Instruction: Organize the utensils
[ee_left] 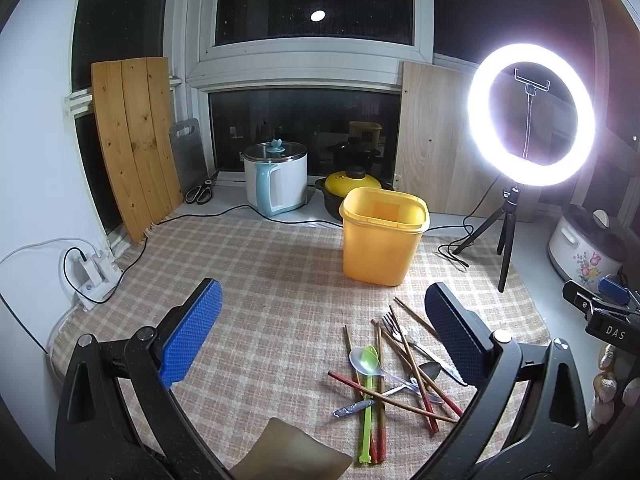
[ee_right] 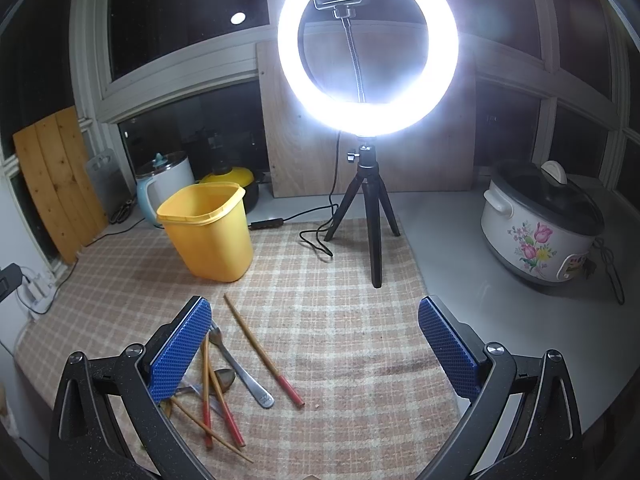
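Observation:
A yellow plastic bin point(ee_left: 382, 236) point(ee_right: 208, 232) stands upright and hollow on the checked tablecloth point(ee_left: 280, 280). In front of it lies a loose pile of utensils: red-tipped wooden chopsticks point(ee_left: 412, 368) point(ee_right: 262, 352), a metal fork point(ee_left: 394, 326), a green plastic spoon point(ee_left: 367, 392), a clear spoon point(ee_left: 362, 362) and a metal spoon point(ee_right: 240, 364). My left gripper point(ee_left: 324, 344) hovers open, the pile lying by its right finger. My right gripper point(ee_right: 316, 350) is open too, with the pile under its left finger. Neither holds anything.
A lit ring light on a black tripod point(ee_left: 506, 240) point(ee_right: 370, 216) stands right of the bin, its cable trailing on the cloth. A kettle point(ee_left: 276, 178), a yellow-lidded pot point(ee_left: 352, 184), wooden boards point(ee_left: 132, 140) and a floral cooker point(ee_right: 536, 232) line the back and right.

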The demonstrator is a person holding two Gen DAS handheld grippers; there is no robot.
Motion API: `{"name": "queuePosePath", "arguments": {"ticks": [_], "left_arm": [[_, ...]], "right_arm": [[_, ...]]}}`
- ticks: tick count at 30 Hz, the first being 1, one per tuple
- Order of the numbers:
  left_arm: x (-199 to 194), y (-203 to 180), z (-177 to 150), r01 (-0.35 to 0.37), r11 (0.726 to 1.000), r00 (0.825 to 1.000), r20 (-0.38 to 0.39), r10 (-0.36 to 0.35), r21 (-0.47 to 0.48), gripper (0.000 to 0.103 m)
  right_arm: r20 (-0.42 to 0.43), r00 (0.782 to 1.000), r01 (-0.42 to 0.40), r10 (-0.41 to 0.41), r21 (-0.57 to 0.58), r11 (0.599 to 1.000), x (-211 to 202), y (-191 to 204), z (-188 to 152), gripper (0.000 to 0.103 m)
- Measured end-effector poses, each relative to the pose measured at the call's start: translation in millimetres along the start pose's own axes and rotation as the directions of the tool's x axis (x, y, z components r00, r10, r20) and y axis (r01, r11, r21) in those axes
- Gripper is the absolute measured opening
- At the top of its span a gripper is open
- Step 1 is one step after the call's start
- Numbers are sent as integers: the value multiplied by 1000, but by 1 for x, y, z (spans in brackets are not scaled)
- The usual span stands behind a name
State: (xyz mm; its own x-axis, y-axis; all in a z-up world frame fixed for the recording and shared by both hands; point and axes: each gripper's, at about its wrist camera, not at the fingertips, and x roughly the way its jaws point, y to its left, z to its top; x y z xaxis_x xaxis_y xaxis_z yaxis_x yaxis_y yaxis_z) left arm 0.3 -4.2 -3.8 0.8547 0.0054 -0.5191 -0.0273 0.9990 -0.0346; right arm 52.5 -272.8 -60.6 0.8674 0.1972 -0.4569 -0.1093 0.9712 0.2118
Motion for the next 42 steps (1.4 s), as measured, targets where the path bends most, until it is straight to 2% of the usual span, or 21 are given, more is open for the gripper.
{"name": "queuePosePath", "arguments": {"ticks": [42], "left_arm": [[-3, -1, 1, -1, 1000, 1000, 6, 1, -3, 103]], "right_arm": [[-19, 1000, -8, 8, -2, 1000, 5, 1, 1, 102]]}}
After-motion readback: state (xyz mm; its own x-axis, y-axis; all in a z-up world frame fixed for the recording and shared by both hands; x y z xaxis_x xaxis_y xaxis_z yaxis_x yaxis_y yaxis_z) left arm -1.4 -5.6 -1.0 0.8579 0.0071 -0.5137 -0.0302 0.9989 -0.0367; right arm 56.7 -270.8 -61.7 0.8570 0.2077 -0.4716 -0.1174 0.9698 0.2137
